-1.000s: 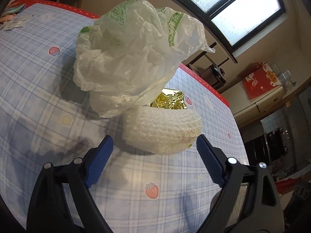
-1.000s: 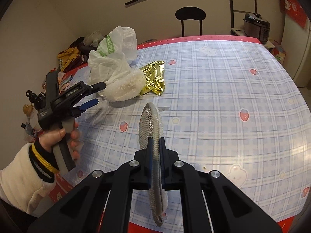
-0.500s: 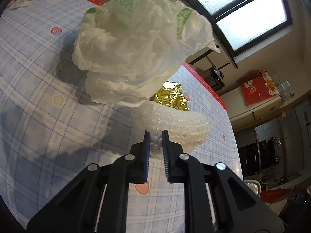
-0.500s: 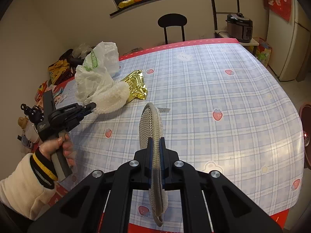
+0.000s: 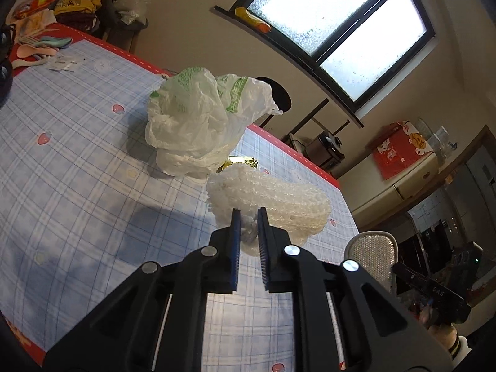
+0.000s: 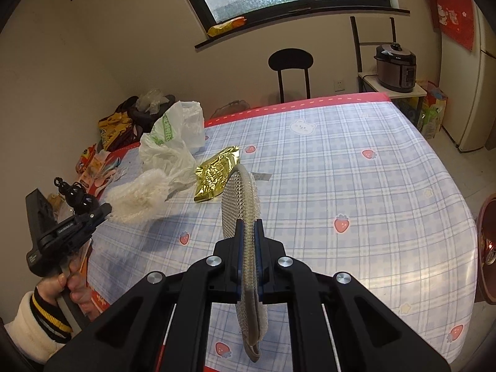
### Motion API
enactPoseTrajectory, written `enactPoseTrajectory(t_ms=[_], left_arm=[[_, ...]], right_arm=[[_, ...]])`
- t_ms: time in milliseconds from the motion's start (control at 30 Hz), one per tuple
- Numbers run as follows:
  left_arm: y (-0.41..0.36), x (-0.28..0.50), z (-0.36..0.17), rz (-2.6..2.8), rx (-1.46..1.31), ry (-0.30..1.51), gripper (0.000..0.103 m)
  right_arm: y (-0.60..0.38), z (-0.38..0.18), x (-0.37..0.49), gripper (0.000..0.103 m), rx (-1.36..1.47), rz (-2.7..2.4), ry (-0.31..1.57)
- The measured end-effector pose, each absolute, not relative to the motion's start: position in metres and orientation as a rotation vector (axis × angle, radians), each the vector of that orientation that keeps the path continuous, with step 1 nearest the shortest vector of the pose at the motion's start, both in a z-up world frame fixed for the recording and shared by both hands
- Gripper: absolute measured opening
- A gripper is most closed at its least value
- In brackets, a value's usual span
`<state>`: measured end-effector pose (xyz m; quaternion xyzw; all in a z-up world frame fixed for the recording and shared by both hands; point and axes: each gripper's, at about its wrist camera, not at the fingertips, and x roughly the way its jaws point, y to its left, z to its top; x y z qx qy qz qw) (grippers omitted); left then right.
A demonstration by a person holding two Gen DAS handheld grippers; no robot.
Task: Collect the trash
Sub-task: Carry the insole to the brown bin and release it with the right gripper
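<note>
My left gripper (image 5: 248, 217) has pinched the white foam net (image 5: 272, 198), lifted off the checked table (image 5: 77, 186). My right gripper (image 6: 248, 232) clamps a mesh pad (image 6: 238, 198) upright above the near table.

Left gripper (image 5: 248, 217): jaws nearly closed, pinching a white foam net (image 5: 279, 198) at its near edge, clear of the desk. A hand (image 6: 66, 282) in a cream sleeve grips the handle. Right gripper (image 6: 248, 226): jaws fully closed, clamping a mesh sleeve (image 6: 238, 198) edge-on between the blue fingers (image 6: 238, 241), pointing downward.
</note>
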<state>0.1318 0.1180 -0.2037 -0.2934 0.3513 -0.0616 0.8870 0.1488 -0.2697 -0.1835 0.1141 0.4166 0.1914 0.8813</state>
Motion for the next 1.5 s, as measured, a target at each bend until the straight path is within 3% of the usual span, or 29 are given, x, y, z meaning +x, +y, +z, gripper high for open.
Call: enactPoseTrajectory(t_ms=[467,800,1100,1133,1200,1333,1400,1500], left_arm=[[0.034,0.087,-0.15,-0.112,-0.557,0.666,0.014],[-0.056,0.094,-0.149,-0.174,-0.53,0.675,0.014],[-0.119,0.103,-0.155,-0.221,-0.501,0.707,0.014],[-0.126,0.105,-0.155,-0.231,-0.494,0.712,0.014],[-0.139,0.109,-0.154,-0.252,-0.481,0.717,0.014],[-0.168,0.118,-0.149,-0.307,-0.451,0.721,0.015],[-0.184,0.123,-0.147,-0.343,-0.435,0.724,0.015],[-0.209,0.131,-0.146,-0.393,-0.418,0.732,0.015]], right_arm=[[-0.451,-0.181,0.141,0.008,0.315,0.193,0.781],[-0.608,-0.196,0.139,0.008,0.29,-0.062,0.773],[-0.684,-0.214,0.147,0.011,0.281,-0.203,0.798],[-0.688,-0.214,0.145,0.013,0.283,-0.211,0.795],[-0.693,-0.212,0.141,0.037,0.285,-0.224,0.782],[-0.7,-0.204,0.123,0.061,0.292,-0.229,0.742],[-0.704,-0.198,0.114,0.083,0.291,-0.241,0.729],[-0.707,-0.187,0.1,0.098,0.285,-0.251,0.704]])
